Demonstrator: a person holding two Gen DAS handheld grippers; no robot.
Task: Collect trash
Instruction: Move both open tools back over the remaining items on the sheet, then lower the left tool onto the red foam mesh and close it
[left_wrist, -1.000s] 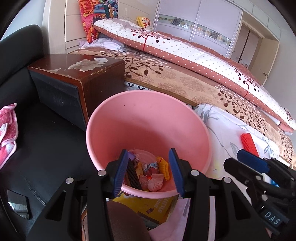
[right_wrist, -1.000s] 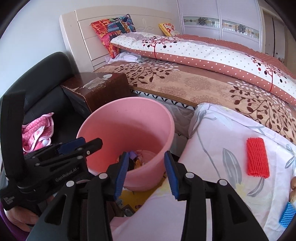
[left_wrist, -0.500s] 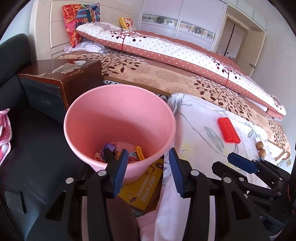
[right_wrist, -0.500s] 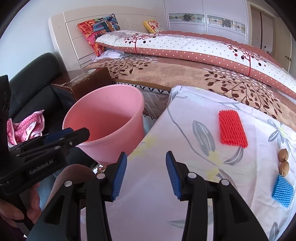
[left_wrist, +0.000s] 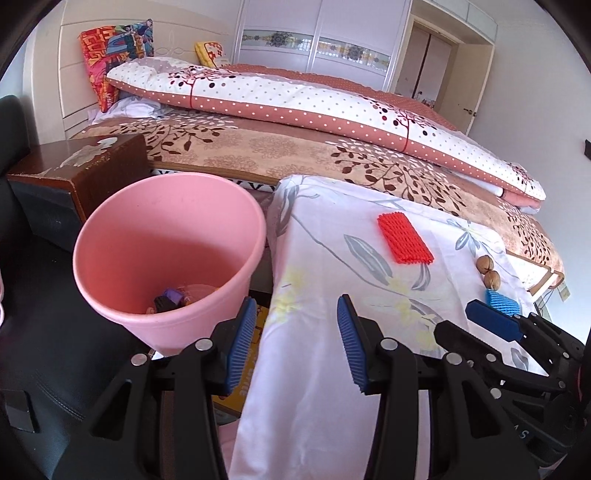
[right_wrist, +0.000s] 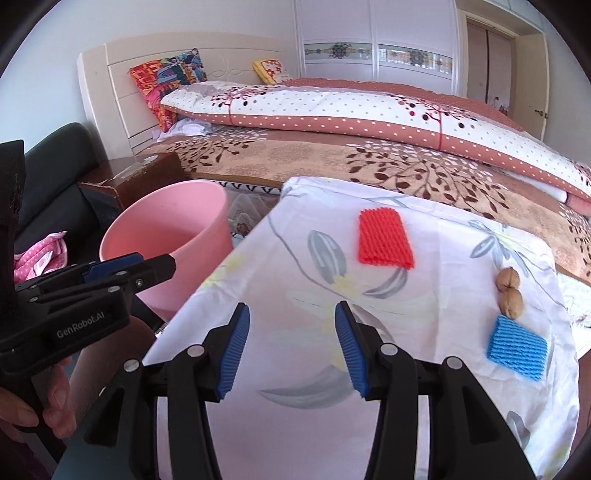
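A pink bucket (left_wrist: 170, 254) stands left of a table under a floral cloth (left_wrist: 332, 369) and holds several scraps of trash (left_wrist: 171, 297). On the cloth lie a red foam net (left_wrist: 404, 238), two walnuts (left_wrist: 487, 273) and a blue foam net (left_wrist: 502, 301). They also show in the right wrist view: the red net (right_wrist: 384, 236), the walnuts (right_wrist: 509, 290) and the blue net (right_wrist: 517, 347). My left gripper (left_wrist: 293, 343) is open and empty at the cloth's left edge beside the bucket. My right gripper (right_wrist: 291, 347) is open and empty over the cloth.
A bed (left_wrist: 295, 147) with a dotted quilt (right_wrist: 369, 107) lies behind the table. A brown nightstand (left_wrist: 81, 166) stands behind the bucket (right_wrist: 170, 243). A dark sofa (left_wrist: 44, 332) is at left with a pink cloth (right_wrist: 37, 258). A yellow box (left_wrist: 251, 365) lies under the bucket.
Both grippers have swung right, away from above the bucket toward the cloth-covered table. The walnuts and blue net have come into view. Both stay open and empty.
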